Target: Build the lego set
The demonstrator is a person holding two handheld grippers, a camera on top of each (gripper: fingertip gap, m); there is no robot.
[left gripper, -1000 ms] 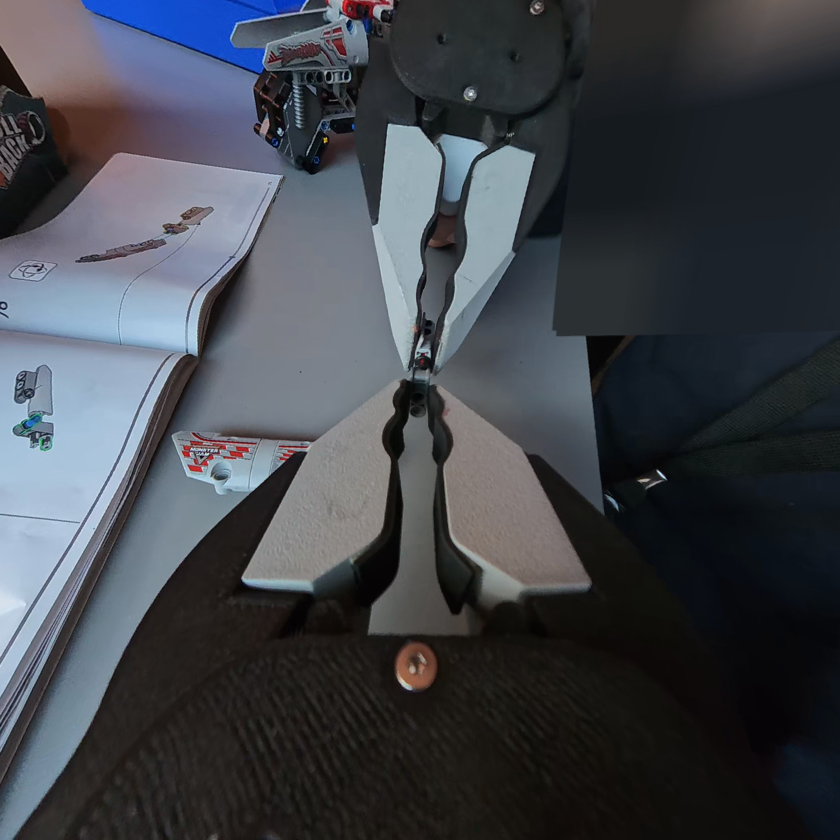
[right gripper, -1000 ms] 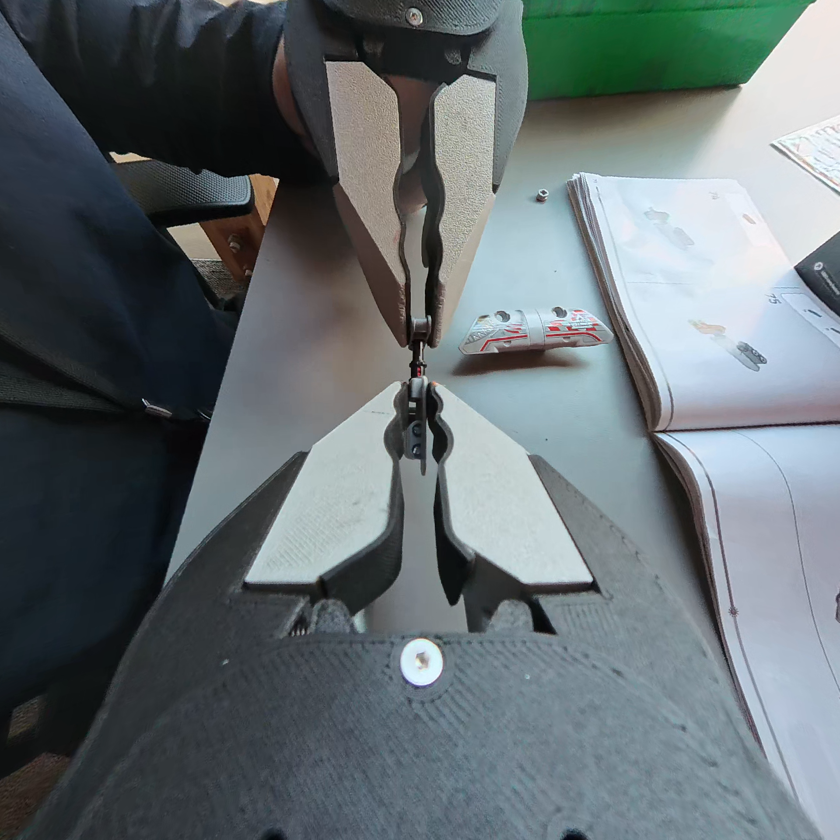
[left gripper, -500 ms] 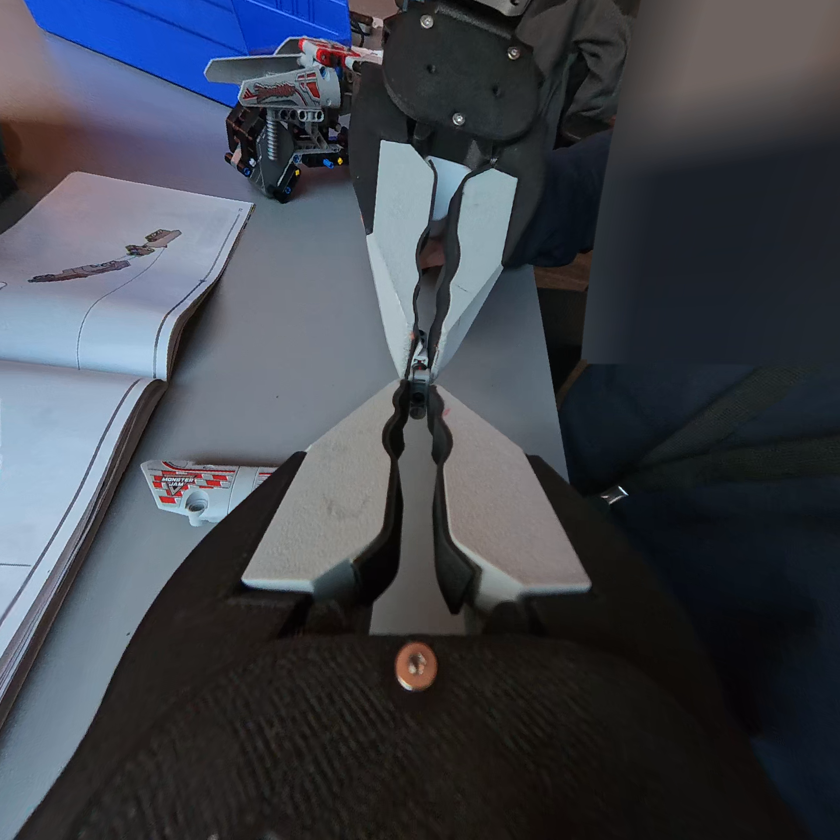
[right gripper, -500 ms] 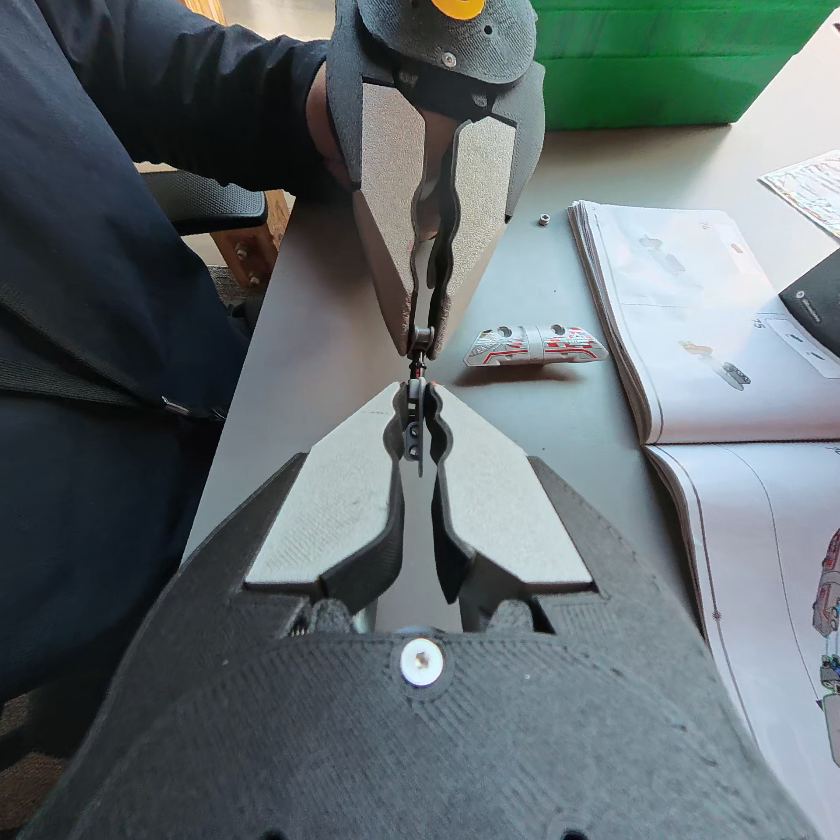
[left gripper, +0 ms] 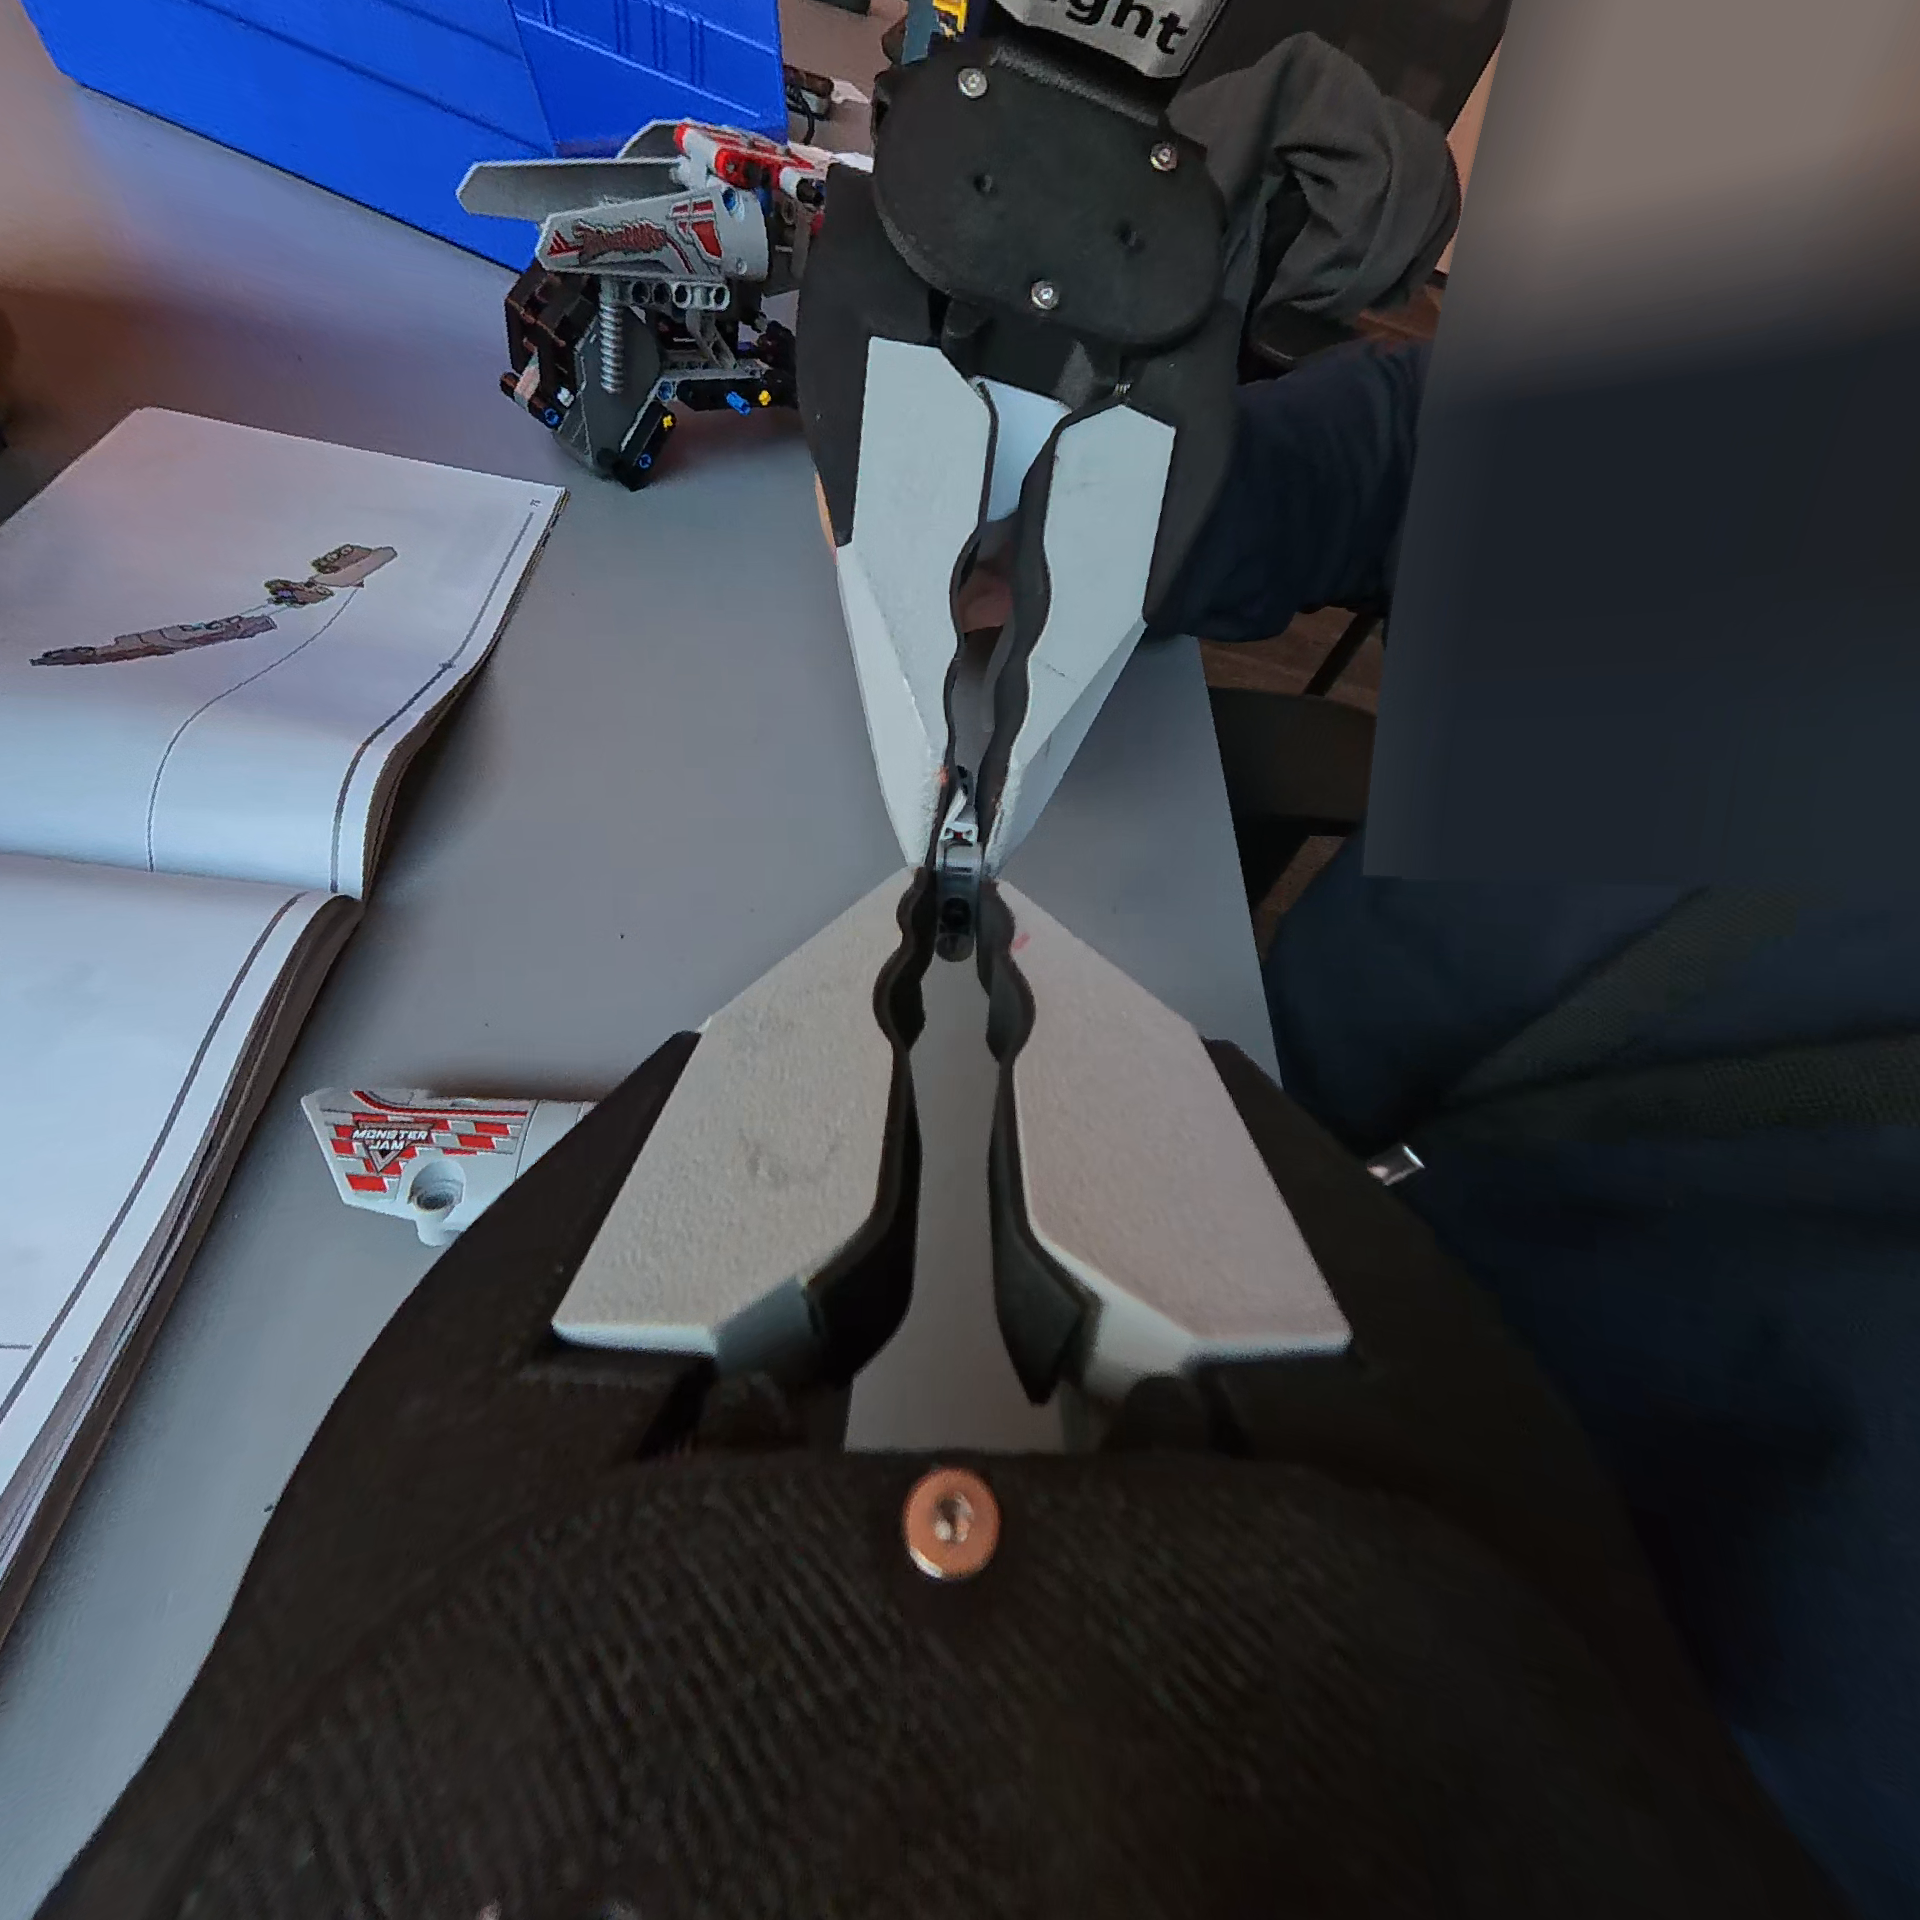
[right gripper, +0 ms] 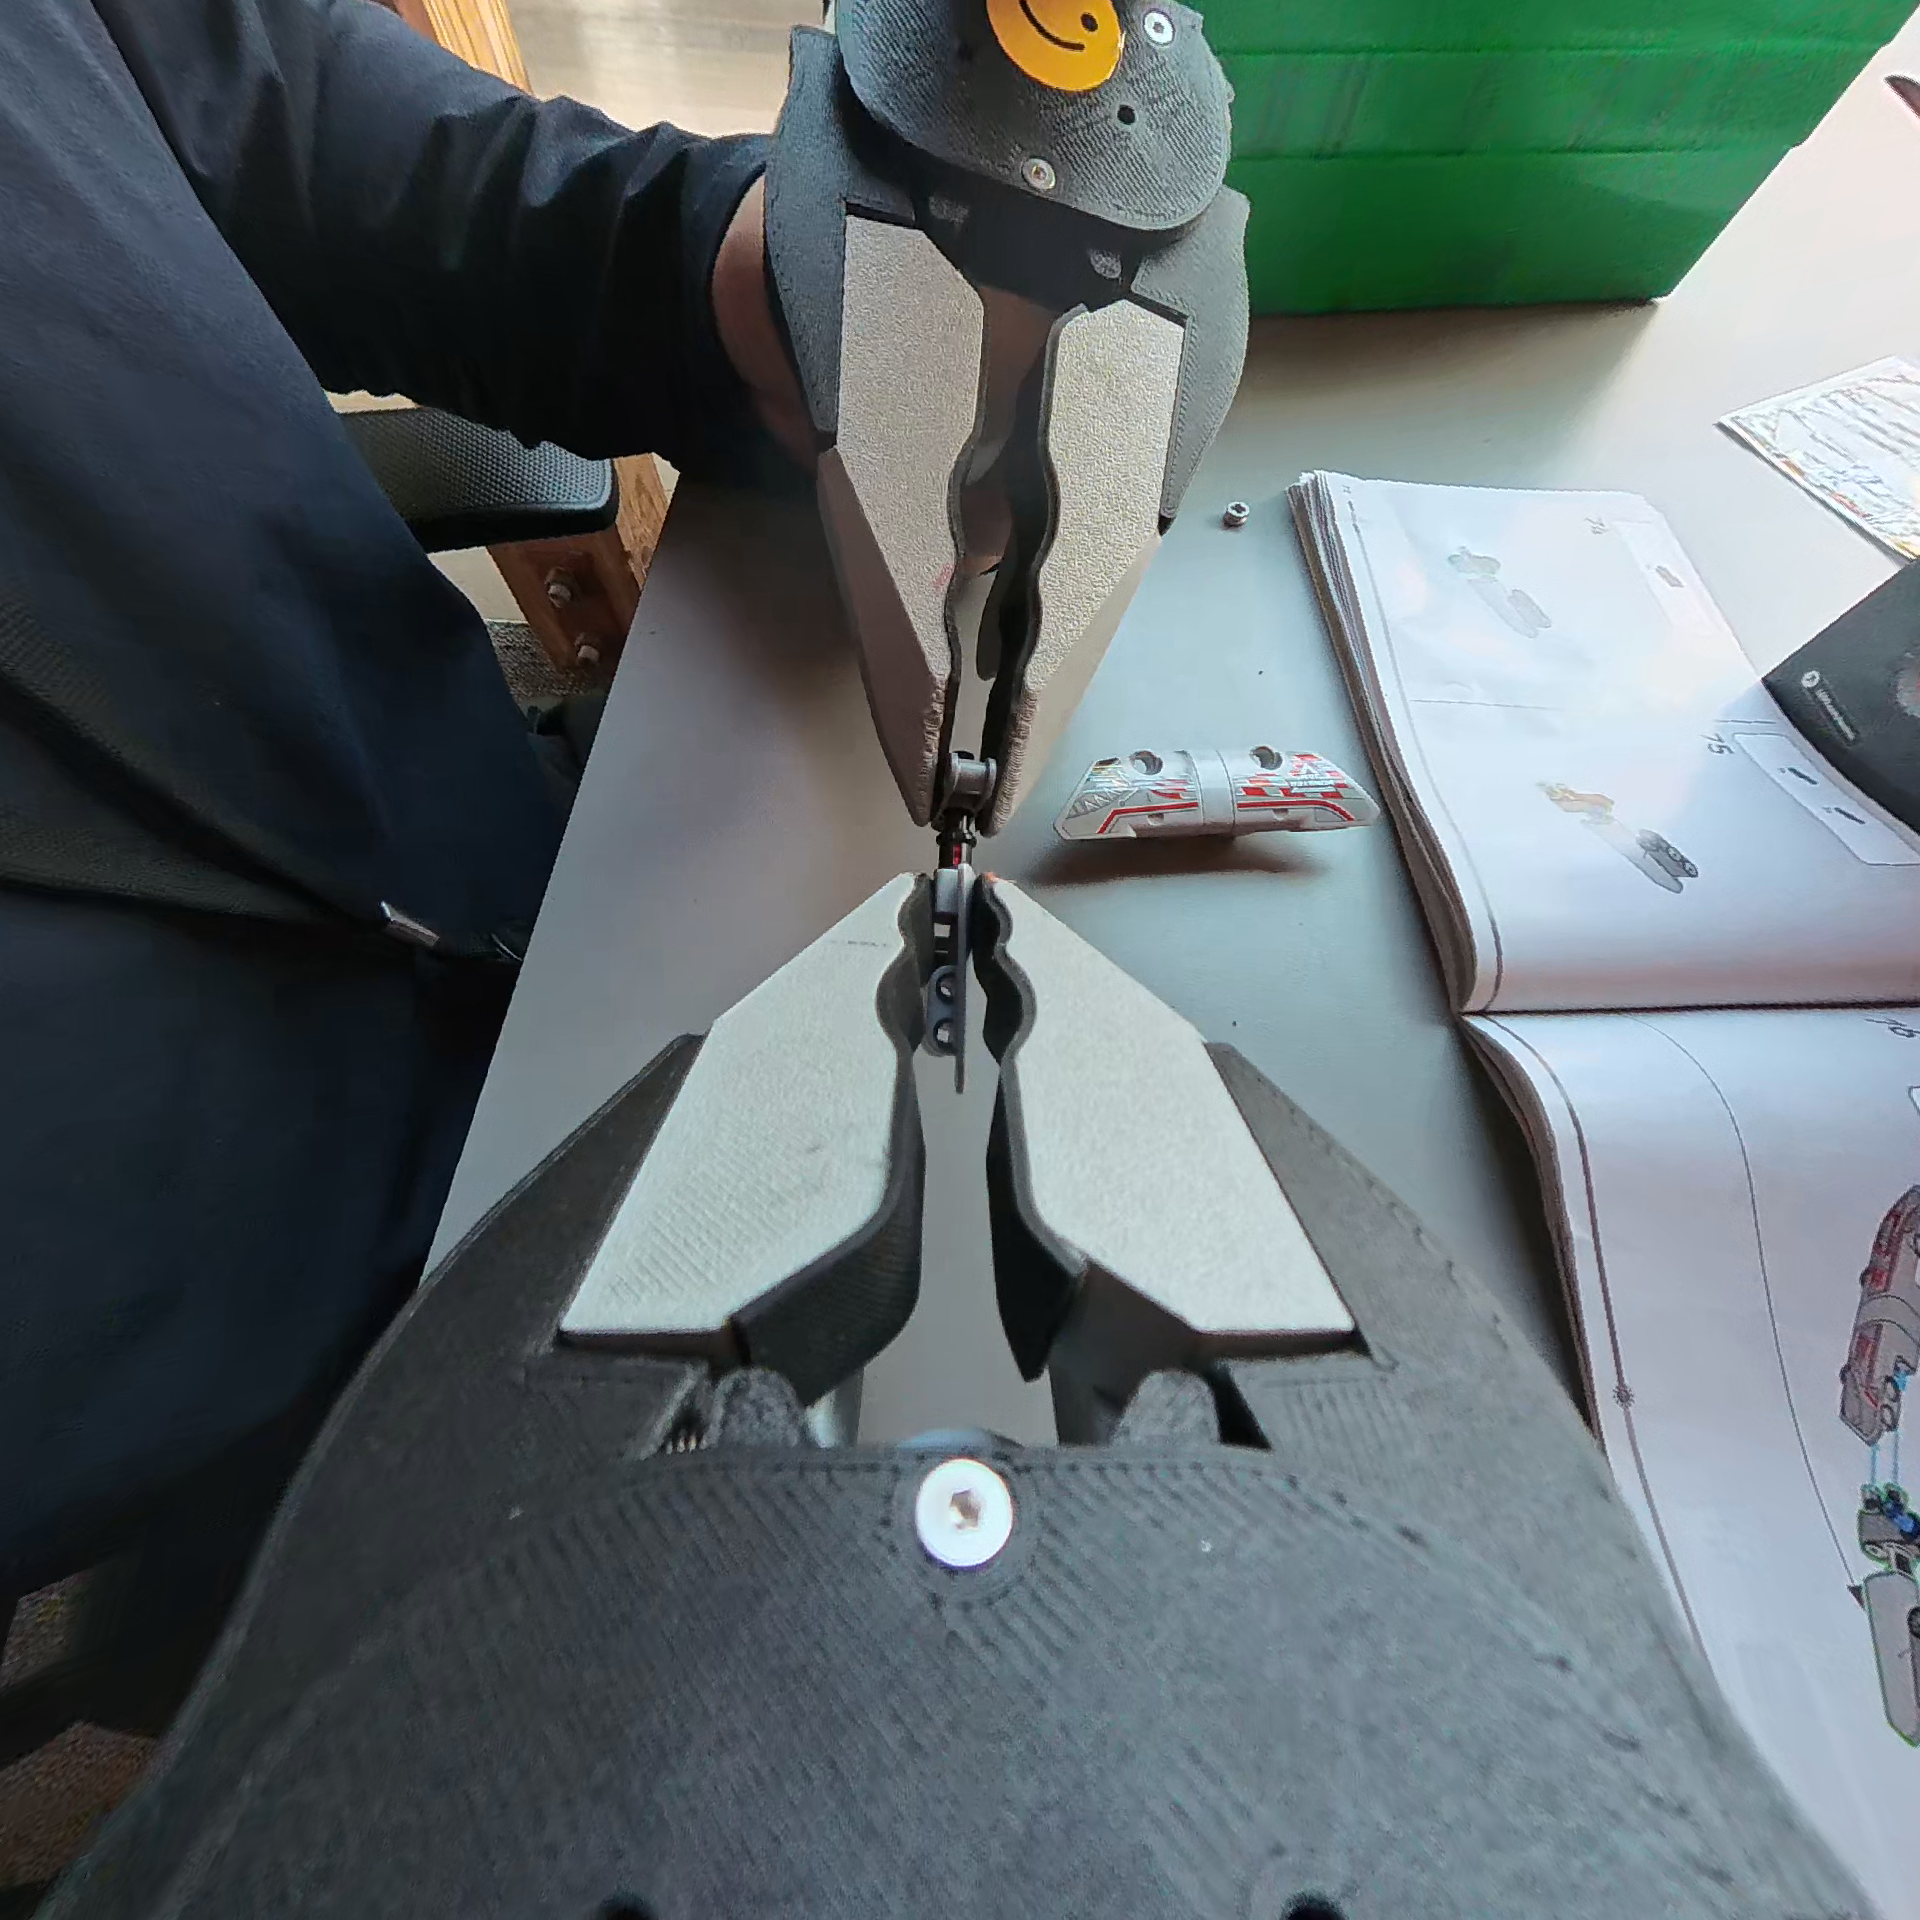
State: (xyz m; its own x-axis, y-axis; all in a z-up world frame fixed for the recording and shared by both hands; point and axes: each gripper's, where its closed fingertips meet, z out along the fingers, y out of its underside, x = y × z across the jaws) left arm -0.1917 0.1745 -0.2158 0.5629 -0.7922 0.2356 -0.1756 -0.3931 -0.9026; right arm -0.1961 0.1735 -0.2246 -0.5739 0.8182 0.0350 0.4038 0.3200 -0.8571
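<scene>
Now, your two grippers meet tip to tip above the table (left gripper: 644, 727).
Left gripper (left gripper: 954, 914): you have it clenched on a small dark connector (left gripper: 956, 909), at 12 o'clock in its view.
Right gripper (right gripper: 948, 914): you have it clamped on a thin dark beam (right gripper: 943, 987).
Beam axis: long axis runs along your right fingers, 6 to 12 o'clock, pointing at the left gripper.
Joint: a short pin (right gripper: 951, 847) bridges beam and connector.
Panels: one printed panel (right gripper: 1216, 805) lies flat at 2 o'clock of the right tips, long axis 9 to 3.
Booklets: one open manual (left gripper: 177, 831), at 9 o'clock in the left view.
Models: one part-built truck (left gripper: 644, 312), at 11 o'clock.
Bins: one blue (left gripper: 416, 94), one green (right gripper: 1558, 156).
</scene>
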